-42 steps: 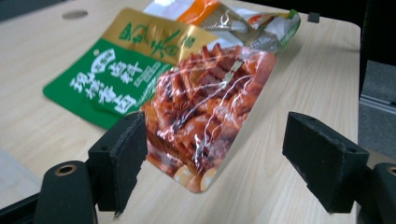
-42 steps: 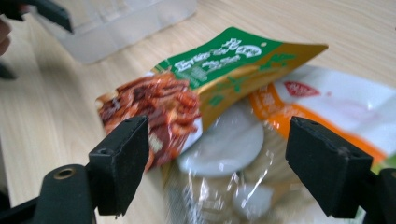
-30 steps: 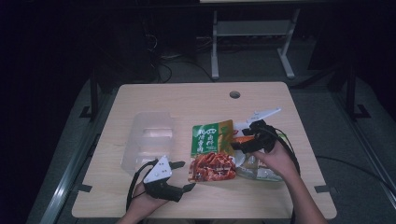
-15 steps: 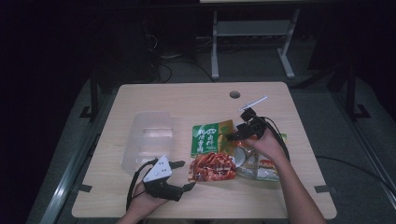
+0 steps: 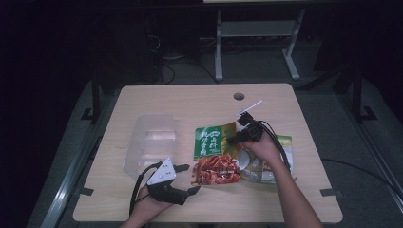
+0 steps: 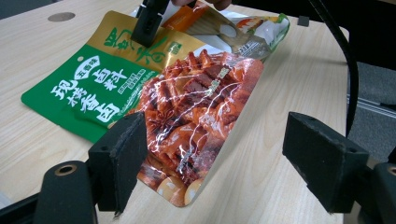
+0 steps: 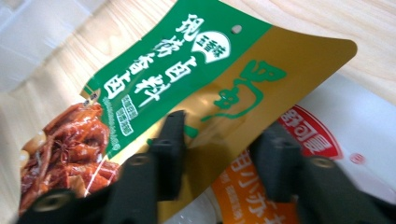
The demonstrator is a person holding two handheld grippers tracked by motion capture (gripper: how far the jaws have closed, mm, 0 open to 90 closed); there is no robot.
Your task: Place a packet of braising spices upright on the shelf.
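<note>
Now, right gripper (image 5: 236, 137) down over the top edge of the green-and-gold pouch (image 5: 214, 142), jaws just been closing, standing about half open, gold corner of the pouch between them; pads look close to the foil but a firm pinch not yet clear. Left gripper (image 5: 185, 178) resting at the near edge of the bench (image 5: 190, 99), jaws wide open, holding nothing, framing the pouch's red lower half in its own view. Pouch lying flat mid-bench, just right of the clear plastic tub (image 5: 152, 145), its right edge overlapping a second, white-and-orange packet (image 5: 266, 166).

Handling, by the look: light, thin, glossy foil, likely slippery and floppy, so probably bends and droops when lifted by one corner. Best hold: the flat sealed top strip, well in from the edge.

Writing: white Chinese characters on the green panel, a large green brush-style logo on the gold; red round mark on the other packet, too partial to read.
</note>
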